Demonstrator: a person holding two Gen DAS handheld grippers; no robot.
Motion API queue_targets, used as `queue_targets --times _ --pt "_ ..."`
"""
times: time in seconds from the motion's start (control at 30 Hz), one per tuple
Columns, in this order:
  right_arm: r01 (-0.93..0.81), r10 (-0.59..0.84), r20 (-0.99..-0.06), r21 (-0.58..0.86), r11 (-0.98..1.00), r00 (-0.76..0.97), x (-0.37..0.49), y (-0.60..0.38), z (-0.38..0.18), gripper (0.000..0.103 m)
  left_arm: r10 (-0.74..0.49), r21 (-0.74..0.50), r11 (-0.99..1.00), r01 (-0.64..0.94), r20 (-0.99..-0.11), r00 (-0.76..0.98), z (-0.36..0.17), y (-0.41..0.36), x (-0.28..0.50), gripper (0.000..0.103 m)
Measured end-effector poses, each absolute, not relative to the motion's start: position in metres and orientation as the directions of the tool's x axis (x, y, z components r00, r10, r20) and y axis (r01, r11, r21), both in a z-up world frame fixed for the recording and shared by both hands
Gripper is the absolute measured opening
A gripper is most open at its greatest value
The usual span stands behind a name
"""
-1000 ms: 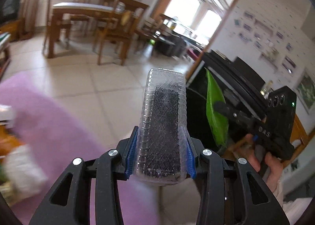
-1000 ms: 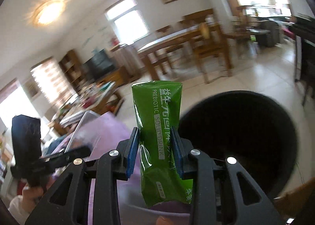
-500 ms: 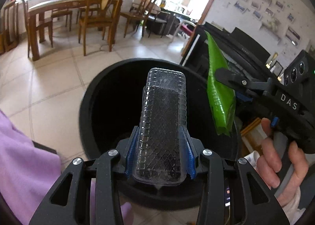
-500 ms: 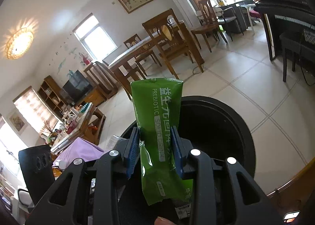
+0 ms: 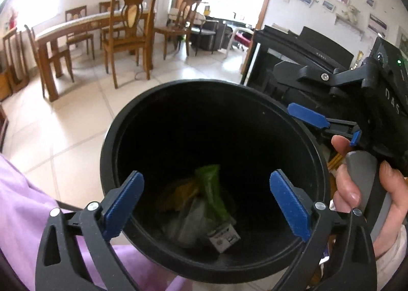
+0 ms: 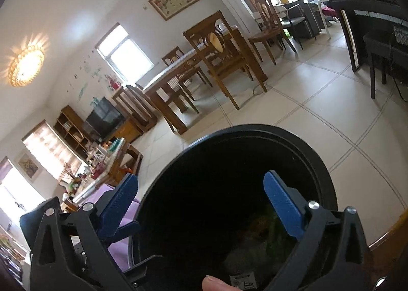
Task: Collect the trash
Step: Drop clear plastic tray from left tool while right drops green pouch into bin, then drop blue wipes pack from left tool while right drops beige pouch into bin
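A round black bin (image 5: 107, 143) stands on the tiled floor below both grippers. At its bottom lie a green sachet (image 5: 211, 194), a clear plastic tray (image 5: 188, 224) and other scraps. My left gripper (image 5: 207, 204) hangs over the bin mouth with its jaws opening wide and nothing between the blue pads. My right gripper (image 6: 200, 204) is over the same bin (image 6: 255, 128), jaws opening too, with nothing between them. In the left wrist view the right gripper (image 5: 323, 128) shows at the bin's right rim, held by a hand (image 5: 357, 189).
A wooden dining table with chairs (image 5: 122, 36) stands across the floor. A black piano (image 5: 293, 61) is close behind the bin on the right. Purple cloth (image 5: 23, 204) lies at the lower left. A cluttered low table (image 6: 107, 163) is off to the left.
Both grippers came over the bin, then their jaws spread apart. The clear tray left the left gripper and the green sachet left the right one; both now lie inside the bin.
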State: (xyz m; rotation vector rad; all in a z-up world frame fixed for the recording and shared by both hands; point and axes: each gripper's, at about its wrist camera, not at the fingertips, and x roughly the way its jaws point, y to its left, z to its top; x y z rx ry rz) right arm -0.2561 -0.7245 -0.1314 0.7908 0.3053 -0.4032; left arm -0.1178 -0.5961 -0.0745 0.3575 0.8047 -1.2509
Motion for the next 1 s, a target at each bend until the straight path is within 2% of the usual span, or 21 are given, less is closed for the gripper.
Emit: queue_targets --times 0.37,0.57,0.73,0.87,1.0 --pt "0.457 -0.237 -0.403 0.635 0.624 0.884 -0.254 -0.715 -0.12 0.098 -0.731 -0.09 0.307 0.947 -0.66 0.174 -0.044 -0.555 -0.13 0.098" --pt "0.414 -0.184 -0.405 0.605 0.681 0.895 -0.224 -0.679 -0.104 0.098 -0.719 -0.078 0.436 0.897 -0.629 0.295 -0.017 -0.466 -0.097 0.098" --pt "0.322 -0.076 -0.413 0.567 0.758 0.907 -0.18 -0.621 -0.09 0.098 -0.673 -0.124 0.581 0.804 -0.63 0.389 -0.004 -0.377 -0.051 0.098" --pt "0.18 0.067 -0.416 0.527 0.831 0.907 -0.139 -0.559 -0.081 0.098 -0.622 -0.162 0.691 0.705 -0.629 0.465 0.004 -0.285 -0.021 0.098" --pt "0.005 0.218 -0.43 0.46 0.888 0.876 -0.106 -0.494 -0.075 0.098 -0.525 -0.108 0.784 0.611 -0.642 0.559 0.007 -0.197 -0.004 0.098"
